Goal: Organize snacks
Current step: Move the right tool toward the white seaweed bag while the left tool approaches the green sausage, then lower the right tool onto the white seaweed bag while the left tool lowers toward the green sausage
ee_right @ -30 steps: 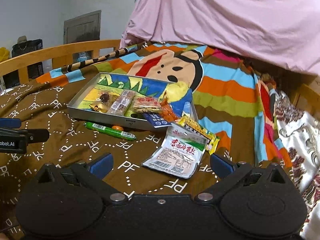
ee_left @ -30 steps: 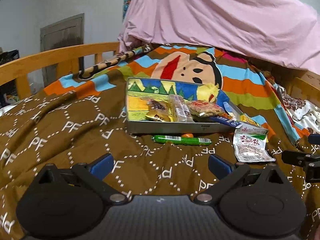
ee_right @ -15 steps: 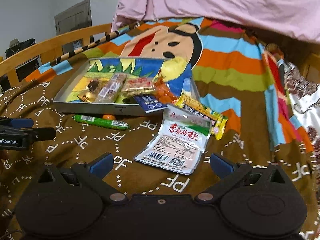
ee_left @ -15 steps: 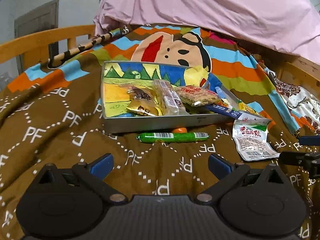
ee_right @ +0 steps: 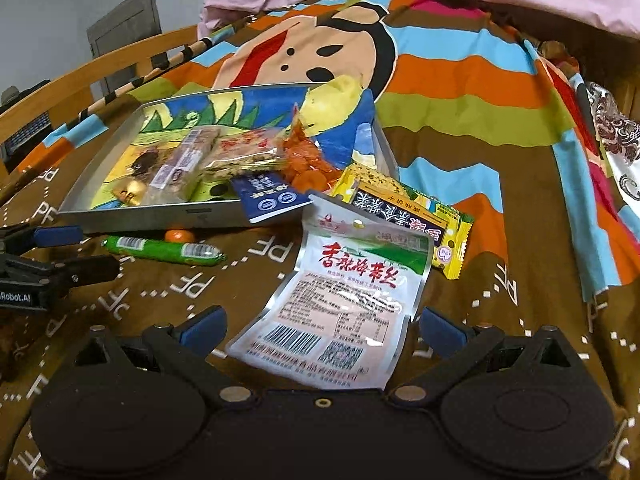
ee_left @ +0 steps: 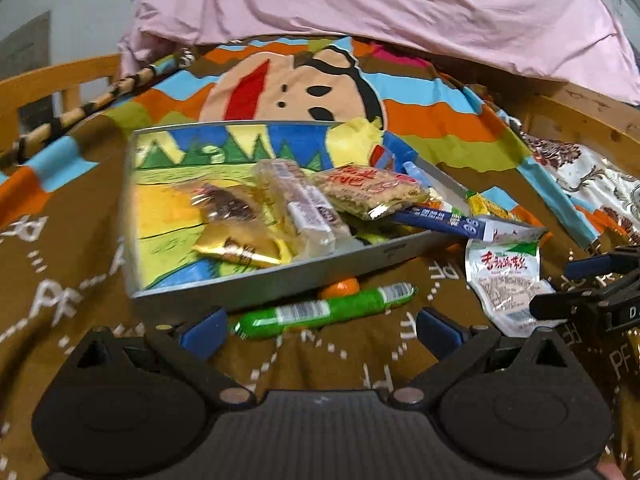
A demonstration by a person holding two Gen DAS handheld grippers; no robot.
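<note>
A metal tray point(ee_left: 248, 290) point(ee_right: 132, 216) with a cartoon print holds several snack packets on the brown blanket. A green sausage stick point(ee_left: 324, 312) point(ee_right: 160, 249) and a small orange candy point(ee_left: 340, 286) point(ee_right: 179, 235) lie in front of it. My left gripper point(ee_left: 320, 330) is open, its pads either side of the green stick. My right gripper point(ee_right: 320, 326) is open around the near end of a white seaweed packet point(ee_right: 344, 300) point(ee_left: 504, 276). A yellow cracker packet point(ee_right: 404, 212) and a blue packet point(ee_right: 268, 196) lie by the tray's right corner.
A wooden bed rail point(ee_right: 100, 72) runs along the left. A pink cover point(ee_left: 380, 12) is heaped at the back. Patterned fabric point(ee_right: 616, 140) lies at the right edge. Each gripper shows in the other's view: the right one point(ee_left: 592, 292), the left one point(ee_right: 44, 264).
Both grippers have moved forward and down. The left one has closed in on the green stick; the right one has come over the white packet. Nothing was taken hold of.
</note>
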